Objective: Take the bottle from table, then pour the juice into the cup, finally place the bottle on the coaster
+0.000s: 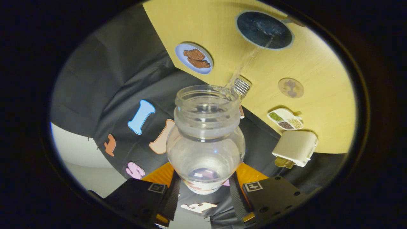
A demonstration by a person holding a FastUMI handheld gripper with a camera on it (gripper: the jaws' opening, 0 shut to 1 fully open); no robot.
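Hand-held gripper (pixel 205 187) is clamped on the clear bottle (pixel 206 140), tipped over with a thin stream arcing from its mouth into the dark cup (pixel 264 30) near the tabletop (pixel 324 63) far edge. The stream enters close to the cup's near rim, so any wobble or less tilt likely spills on the tabletop. The wet glass could slip in the fingers; the coaster (pixel 291 87) sits between cup and divided dish (pixel 285 119).

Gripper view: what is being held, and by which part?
The clear round-bellied glass bottle, clamped by the gripper across its lower body near the base, one finger either side.
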